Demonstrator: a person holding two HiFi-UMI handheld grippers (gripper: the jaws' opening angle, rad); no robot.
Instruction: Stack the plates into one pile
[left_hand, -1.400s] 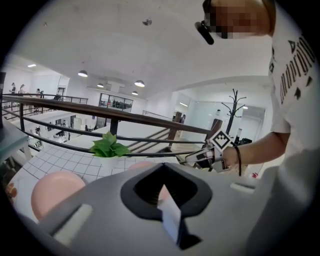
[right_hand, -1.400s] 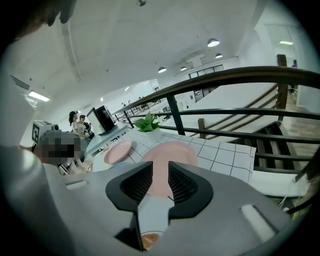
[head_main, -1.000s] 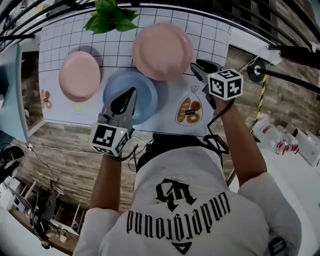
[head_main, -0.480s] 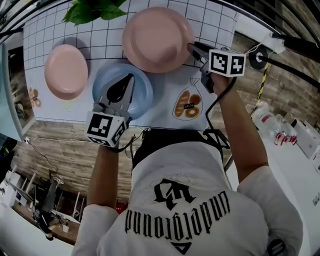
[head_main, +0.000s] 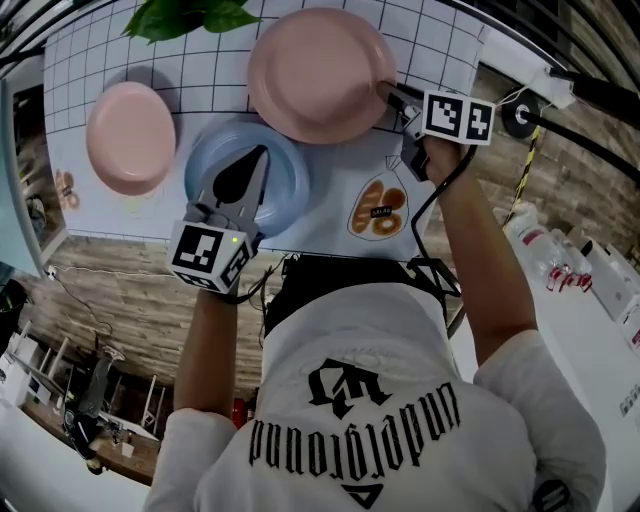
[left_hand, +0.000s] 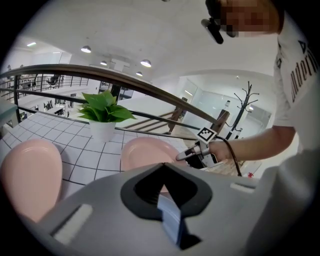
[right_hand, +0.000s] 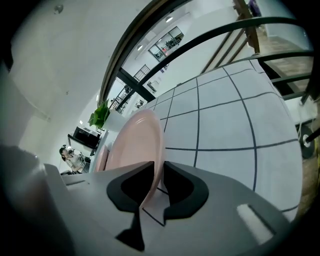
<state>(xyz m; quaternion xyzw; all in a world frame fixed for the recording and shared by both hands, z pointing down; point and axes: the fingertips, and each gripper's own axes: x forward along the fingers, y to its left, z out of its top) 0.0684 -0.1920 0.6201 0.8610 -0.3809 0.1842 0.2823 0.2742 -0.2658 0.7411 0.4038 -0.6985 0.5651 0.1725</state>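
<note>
A large pink plate (head_main: 315, 70) lies at the back of the gridded table (head_main: 330, 205). My right gripper (head_main: 385, 93) is at its right rim. In the right gripper view that rim (right_hand: 135, 140) runs edge-on between the jaws of this gripper (right_hand: 155, 185), which have just been closing and now pinch it. A blue plate (head_main: 290, 180) sits near the front edge, and my left gripper (head_main: 262, 160) reaches over it. In the left gripper view its blue rim (left_hand: 169, 222) is clamped in that gripper (left_hand: 167, 185). A small pink plate (head_main: 130, 135) lies alone at the left.
A potted green plant (head_main: 190, 15) stands at the table's back edge. A printed snack packet (head_main: 378, 212) lies flat between the blue plate and my right arm. The front table edge runs close under the blue plate, with wooden floor beyond.
Both grippers have sunk toward the table. The right gripper rolled and slid onto the large pink plate's right rim, its jaws narrowing there. The left gripper stays on the blue plate.
</note>
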